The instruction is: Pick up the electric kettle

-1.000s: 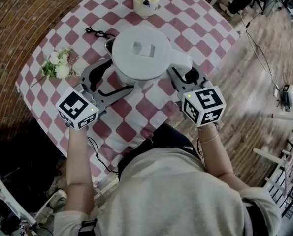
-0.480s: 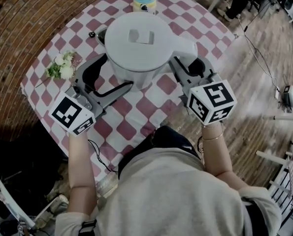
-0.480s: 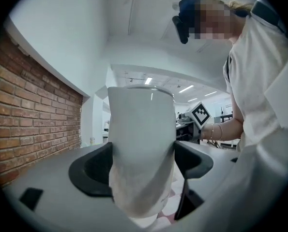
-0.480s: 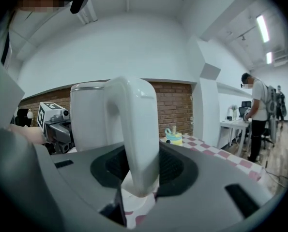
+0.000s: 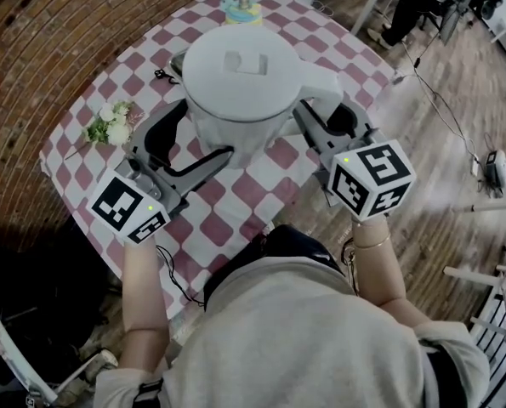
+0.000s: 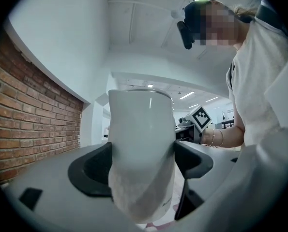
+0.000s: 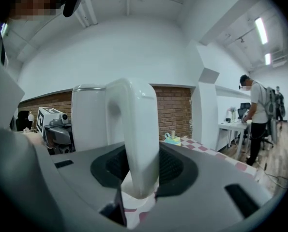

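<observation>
The electric kettle (image 5: 240, 83) is rising clear of the desk (image 5: 235, 206), so the pickup is succeeding. The left gripper (image 6: 141, 166) fingers are clasping its body, the right gripper (image 7: 141, 170) fingers its handle (image 7: 136, 124).

1. The table (image 5: 229, 215) was covered with a red-and-white checked cloth that hung over its edges. It stood where a brick-patterned floor on the left met pale wooden boards on the right.
2. A small bunch of white flowers with green leaves (image 5: 110, 126) lay on the cloth near the left edge.
3. A small pastel object in yellow and teal (image 5: 241, 8) stood at the far end of the table, well apart from the flowers. What it was could not be made out.
4. A short black cord (image 5: 161, 75) lay on the cloth between those two, nearer the table's middle.
</observation>
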Motion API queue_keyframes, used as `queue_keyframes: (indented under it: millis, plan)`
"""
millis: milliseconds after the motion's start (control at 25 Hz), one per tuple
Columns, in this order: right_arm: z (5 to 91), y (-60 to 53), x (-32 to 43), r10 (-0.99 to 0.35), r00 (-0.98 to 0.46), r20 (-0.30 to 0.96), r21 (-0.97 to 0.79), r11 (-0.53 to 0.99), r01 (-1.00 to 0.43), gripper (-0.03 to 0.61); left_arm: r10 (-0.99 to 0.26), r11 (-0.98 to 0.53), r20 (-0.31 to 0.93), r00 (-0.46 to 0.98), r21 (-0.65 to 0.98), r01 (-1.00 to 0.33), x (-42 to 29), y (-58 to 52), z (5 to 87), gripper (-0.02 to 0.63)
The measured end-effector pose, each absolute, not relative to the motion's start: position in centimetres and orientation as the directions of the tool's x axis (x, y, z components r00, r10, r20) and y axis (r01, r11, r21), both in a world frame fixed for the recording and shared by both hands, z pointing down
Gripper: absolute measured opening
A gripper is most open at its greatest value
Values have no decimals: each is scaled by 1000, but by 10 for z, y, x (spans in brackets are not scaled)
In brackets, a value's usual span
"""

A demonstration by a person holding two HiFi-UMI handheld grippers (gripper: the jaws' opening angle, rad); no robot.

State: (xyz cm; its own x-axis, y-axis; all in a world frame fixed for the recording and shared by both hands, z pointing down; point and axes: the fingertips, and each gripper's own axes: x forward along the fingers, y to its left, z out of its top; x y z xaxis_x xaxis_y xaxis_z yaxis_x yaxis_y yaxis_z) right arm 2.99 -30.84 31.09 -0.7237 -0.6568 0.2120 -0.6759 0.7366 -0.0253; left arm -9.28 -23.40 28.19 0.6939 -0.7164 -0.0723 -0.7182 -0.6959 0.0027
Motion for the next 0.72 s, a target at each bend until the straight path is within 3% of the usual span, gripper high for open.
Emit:
queue_keyframes:
  millis: [720]
  plan:
    - [312,-284,29,-626,-743,237,-31,759,-650,146,-784,-620,-61,618,144,-772,-90,-201,295,405]
